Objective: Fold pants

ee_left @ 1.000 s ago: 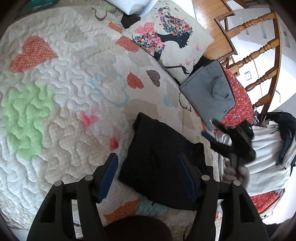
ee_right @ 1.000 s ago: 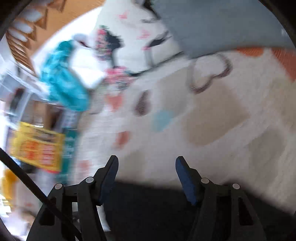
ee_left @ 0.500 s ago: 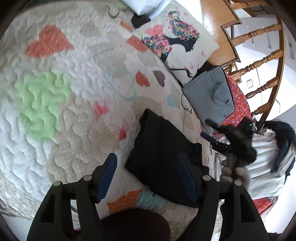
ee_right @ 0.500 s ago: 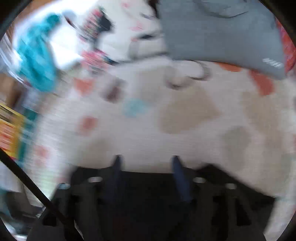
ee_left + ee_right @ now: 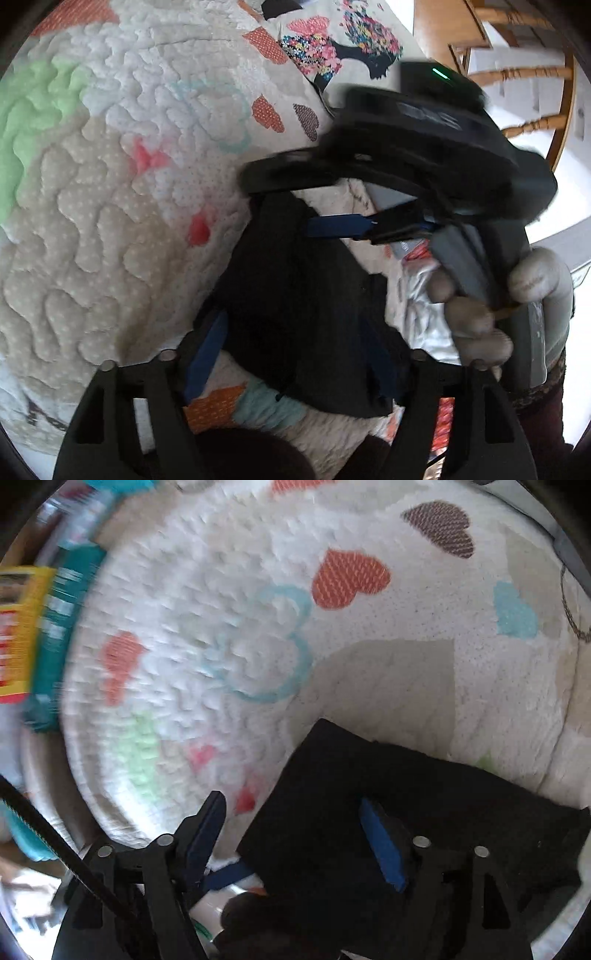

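Observation:
The black pants (image 5: 295,302) lie folded into a small dark bundle on the quilted bedspread (image 5: 110,184); they also show in the right wrist view (image 5: 388,812). My left gripper (image 5: 291,354) is open, its blue-padded fingers spread on either side of the bundle's near end. My right gripper (image 5: 295,834) is open just above the bundle, one finger over the cloth and one over the quilt. In the left wrist view the right gripper (image 5: 306,199) reaches in from the right over the bundle's far end, held by a gloved hand (image 5: 480,302).
A floral pillow (image 5: 332,48) lies at the head of the bed, with a wooden chair (image 5: 517,74) beyond it. A yellow and teal box (image 5: 40,627) stands past the quilt's left edge. White clothing (image 5: 424,302) lies right of the pants.
Both grippers have moved down close to the folded pants. The right gripper has swung in from the right over the bundle's far end. Both stay open.

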`<state>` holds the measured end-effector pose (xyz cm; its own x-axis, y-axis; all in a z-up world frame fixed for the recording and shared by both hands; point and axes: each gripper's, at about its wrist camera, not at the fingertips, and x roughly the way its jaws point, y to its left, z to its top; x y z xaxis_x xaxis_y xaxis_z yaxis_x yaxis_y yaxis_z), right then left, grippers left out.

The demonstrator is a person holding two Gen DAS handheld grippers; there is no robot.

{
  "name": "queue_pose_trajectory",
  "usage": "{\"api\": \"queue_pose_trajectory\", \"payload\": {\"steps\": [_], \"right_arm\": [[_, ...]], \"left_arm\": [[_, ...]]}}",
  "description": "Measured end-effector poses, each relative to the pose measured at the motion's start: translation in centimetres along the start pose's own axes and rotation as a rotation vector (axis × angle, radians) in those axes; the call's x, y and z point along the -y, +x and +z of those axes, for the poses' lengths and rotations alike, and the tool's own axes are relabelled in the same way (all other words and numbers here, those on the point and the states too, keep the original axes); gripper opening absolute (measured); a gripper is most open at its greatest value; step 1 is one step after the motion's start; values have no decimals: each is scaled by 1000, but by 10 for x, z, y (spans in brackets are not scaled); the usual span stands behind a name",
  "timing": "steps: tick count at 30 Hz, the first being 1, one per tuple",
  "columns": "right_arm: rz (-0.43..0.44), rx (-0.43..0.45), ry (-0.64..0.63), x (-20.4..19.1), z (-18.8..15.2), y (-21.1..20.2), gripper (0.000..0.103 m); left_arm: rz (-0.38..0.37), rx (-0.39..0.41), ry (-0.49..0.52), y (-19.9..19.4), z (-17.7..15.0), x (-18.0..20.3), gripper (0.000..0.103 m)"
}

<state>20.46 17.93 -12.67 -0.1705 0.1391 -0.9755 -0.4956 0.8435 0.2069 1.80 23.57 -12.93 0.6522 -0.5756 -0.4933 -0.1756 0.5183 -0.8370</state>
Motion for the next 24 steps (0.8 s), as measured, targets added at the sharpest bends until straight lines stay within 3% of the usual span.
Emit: {"api": "queue_pose_trajectory", "payload": {"steps": [4,7,9,10,12,13,15,19,20,24], "right_arm": [[-201,-149,-151,-36,9,29,101],[-340,-237,-285,-53,5,49,103],[-412,-226,-326,-62,-1,53,100],[-430,-200,-343,-65,-6,49,97],[-456,-152,-357,-68,-17,40,77],[-447,-128,-350,-66,-22,33,72],[-391,-81,-324,-58,-33,12,49],[-307,40,-284,-41,-63,-34,33],[-293,55,-280,-38,-70,-41,20],[-227,162,-249,-16,-110,-88,15]], "left_arm": [[20,22,-20,1,-5,2,77],[22,28,-39,3,-8,4,76],[10,13,-35,6,-11,3,28],[-15,-46,-62,14,-13,-1,10],[-29,-56,-102,16,-19,-6,9],[-28,-56,-92,14,-21,-2,9],[-35,-49,-68,9,-25,10,9],[-43,-40,2,4,-28,41,9],[-46,-44,18,4,-29,49,9],[-53,-59,117,11,-37,91,9]]}}
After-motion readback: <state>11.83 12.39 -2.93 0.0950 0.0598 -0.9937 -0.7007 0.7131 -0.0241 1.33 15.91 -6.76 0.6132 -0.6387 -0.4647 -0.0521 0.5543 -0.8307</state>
